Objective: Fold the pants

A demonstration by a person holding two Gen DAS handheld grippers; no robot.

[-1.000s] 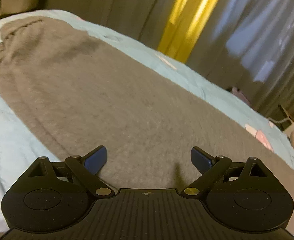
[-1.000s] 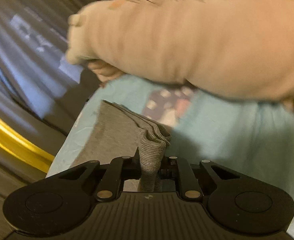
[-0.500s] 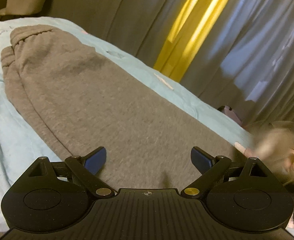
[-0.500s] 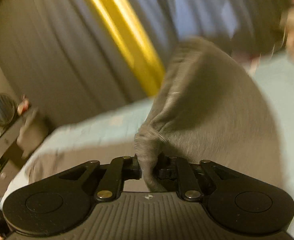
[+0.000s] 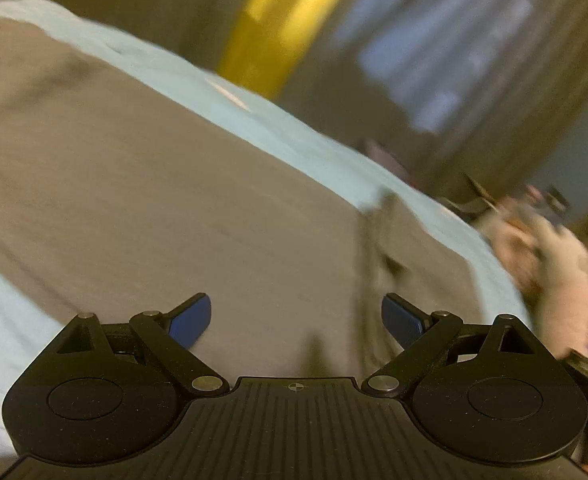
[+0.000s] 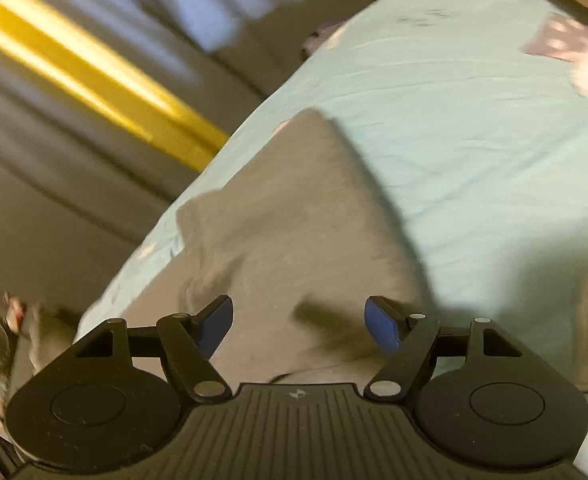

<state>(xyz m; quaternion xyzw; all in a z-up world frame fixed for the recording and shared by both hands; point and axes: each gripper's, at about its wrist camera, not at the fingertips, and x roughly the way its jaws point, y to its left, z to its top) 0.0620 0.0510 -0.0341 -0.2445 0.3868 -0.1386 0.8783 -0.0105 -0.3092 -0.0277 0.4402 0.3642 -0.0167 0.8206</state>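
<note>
The left gripper [image 5: 296, 318] hangs low over the grey sweatpants [image 5: 166, 200], pointing along the fabric, its blue-tipped jaws spread wide with nothing between them. The right gripper [image 6: 298, 322] is likewise just above the cloth, tilted, jaws wide and empty. The sweatpants lie flat on the light blue bed sheet [image 6: 473, 140], a folded edge [image 5: 369, 248] showing ahead of the left gripper's right finger. Grey curtains [image 5: 433, 80] with a yellow stripe [image 5: 278, 20] hang behind the bed. Both views are blurred; no writing can be read.
</note>
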